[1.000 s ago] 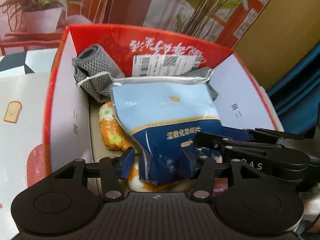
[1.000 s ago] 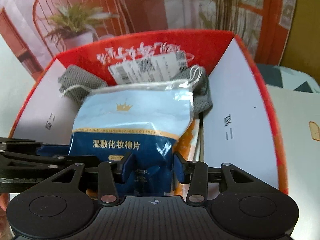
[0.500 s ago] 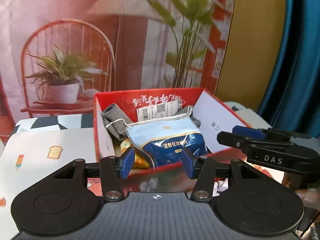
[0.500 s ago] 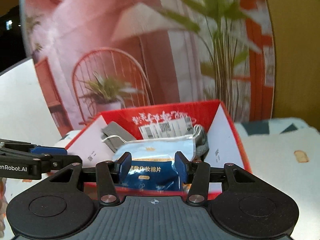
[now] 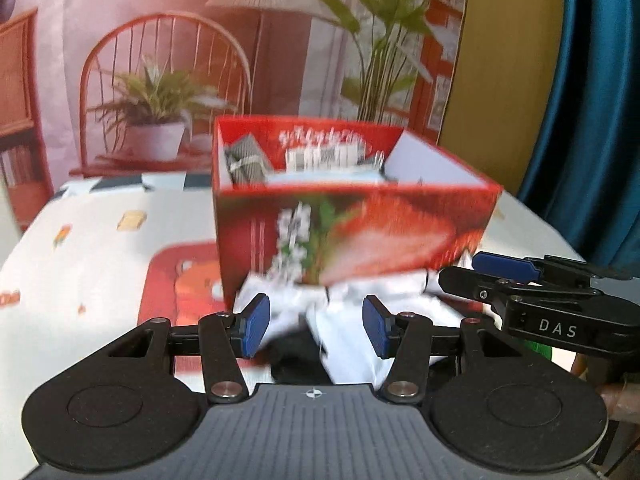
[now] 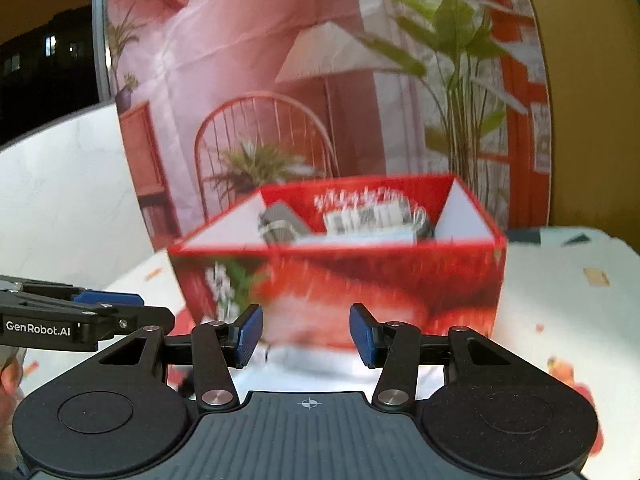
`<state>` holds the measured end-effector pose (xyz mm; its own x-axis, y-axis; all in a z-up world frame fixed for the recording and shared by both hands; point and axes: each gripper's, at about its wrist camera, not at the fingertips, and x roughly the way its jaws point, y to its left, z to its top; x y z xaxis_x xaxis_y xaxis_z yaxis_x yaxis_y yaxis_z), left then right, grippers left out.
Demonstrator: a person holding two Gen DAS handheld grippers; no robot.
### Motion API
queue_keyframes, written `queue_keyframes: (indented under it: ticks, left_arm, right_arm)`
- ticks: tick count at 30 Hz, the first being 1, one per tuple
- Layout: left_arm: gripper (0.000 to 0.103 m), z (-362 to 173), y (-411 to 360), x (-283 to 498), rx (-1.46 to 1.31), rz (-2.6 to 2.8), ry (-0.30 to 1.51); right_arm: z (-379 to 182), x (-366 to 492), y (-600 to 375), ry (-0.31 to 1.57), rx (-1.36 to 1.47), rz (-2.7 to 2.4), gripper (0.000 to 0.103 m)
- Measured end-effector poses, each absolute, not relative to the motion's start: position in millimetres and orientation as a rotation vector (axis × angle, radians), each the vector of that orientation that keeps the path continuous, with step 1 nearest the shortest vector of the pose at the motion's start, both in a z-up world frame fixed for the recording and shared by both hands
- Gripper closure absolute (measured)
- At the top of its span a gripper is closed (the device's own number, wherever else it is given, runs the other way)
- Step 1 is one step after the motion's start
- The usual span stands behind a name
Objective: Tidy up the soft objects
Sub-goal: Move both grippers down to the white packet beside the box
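Black left tool [image 5: 316,326] and right tool [image 6: 306,334]: blue pads, silver screws, white lettering

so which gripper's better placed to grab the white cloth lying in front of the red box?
Left, probably. The left gripper has open jaws framing the white cloth; the right gripper, also open, sees mostly the red box.

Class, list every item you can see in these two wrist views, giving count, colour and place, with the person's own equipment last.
Box: one, red with a strawberry print, on the tablecloth.
Grey knitted cloth: one, rolled, in the box, back left.
Pale blue pouch: one, lying in the box, only its top visible.
White soft items: blurred pile, count unclear, on the tablecloth before the box.
Tablecloth: one, white with small prints.
Left tool: black, blue pads, open, empty.
Right tool: black, blue pads, open, empty.
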<state>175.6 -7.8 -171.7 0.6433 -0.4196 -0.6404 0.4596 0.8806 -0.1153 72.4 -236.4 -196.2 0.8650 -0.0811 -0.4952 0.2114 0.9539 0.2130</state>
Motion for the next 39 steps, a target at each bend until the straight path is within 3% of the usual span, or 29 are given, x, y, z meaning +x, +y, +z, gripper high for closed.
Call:
queue_keyframes:
  ticks: [4,8,12,15,17,22,39]
  left_arm:
    - [0.048,-188,-1,166,0.056,-0.479,0.740]
    - [0.037,-199,3,161,0.056,-0.470,0.747]
    - [0.028,-204,2,161,0.050,-0.473,0.754]
    - [0.015,-205,3,161,0.038,-0.460,0.759]
    - [0.008,-205,4,160,0.027,-0.442,0.756]
    - [0.000,-206,8,163,0.018,-0.384,0.755]
    - [0.000,-221,17,179,-0.037,-0.398,0.832]
  right_arm:
    - [-216,59,-224,0.530,0.289,-0.183,0.045]
    - [-230,49,-212,0.553,0.252,-0.202,0.024]
    - [-237,51,-208,0.608,0.193,-0.214,0.015]
    - [-242,53,-205,0.635,0.172,-0.209,0.006]
    - [-246,55,-202,0.655,0.139,-0.218,0.004]
    - [-250,56,-203,0.658,0.131,-0.234,0.001]
    - [-254,75,-208,0.721,0.130,-0.260,0.001]
